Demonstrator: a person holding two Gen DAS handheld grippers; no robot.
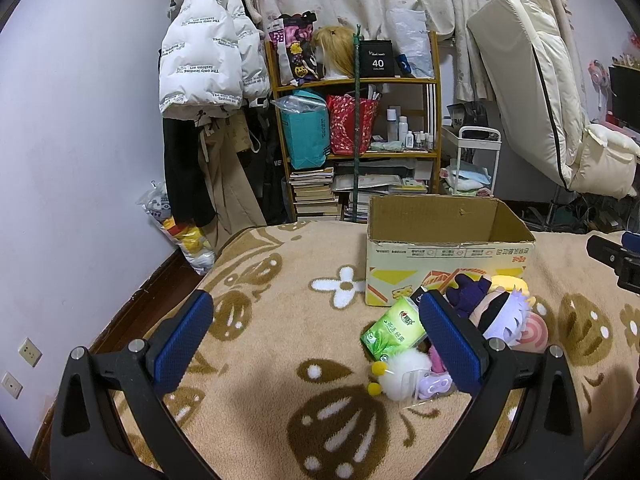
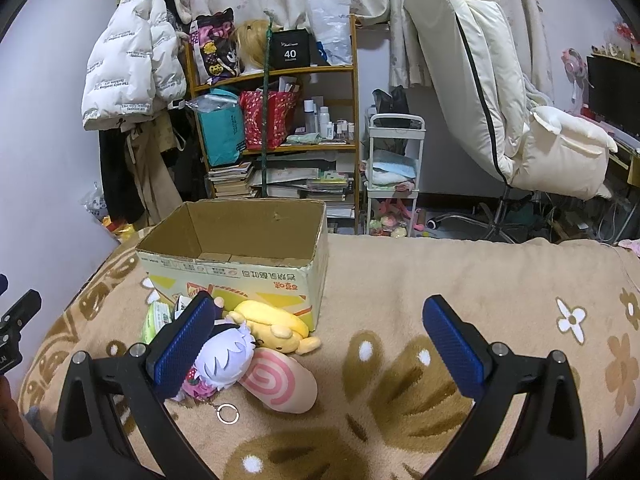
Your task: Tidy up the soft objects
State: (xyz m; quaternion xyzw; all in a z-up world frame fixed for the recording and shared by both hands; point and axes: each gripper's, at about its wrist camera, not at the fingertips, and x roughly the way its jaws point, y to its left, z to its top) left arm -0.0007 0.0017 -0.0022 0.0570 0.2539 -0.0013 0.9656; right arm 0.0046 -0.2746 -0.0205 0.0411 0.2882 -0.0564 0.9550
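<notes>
An open cardboard box [image 1: 448, 256] [image 2: 240, 264] stands empty on the patterned bed blanket. In front of it lies a pile of soft things: a white-haired plush doll [image 2: 228, 360] [image 1: 500, 316], a yellow bear plush [image 2: 276, 326], a pink spiral roll cushion [image 2: 280, 384], a green tissue pack [image 1: 394, 328] [image 2: 156, 320], and a white pompom toy [image 1: 404, 372]. My left gripper [image 1: 316, 340] is open and empty, left of the pile. My right gripper [image 2: 320, 344] is open and empty, its left finger [image 2: 180, 348] over the doll.
A cluttered wooden shelf [image 1: 356, 120] and hanging coats [image 1: 208, 60] stand beyond the bed's far edge. A white cart [image 2: 394, 168] and padded chair [image 2: 500, 100] are at the right. A key ring [image 2: 228, 414] lies on the blanket [image 2: 400, 280].
</notes>
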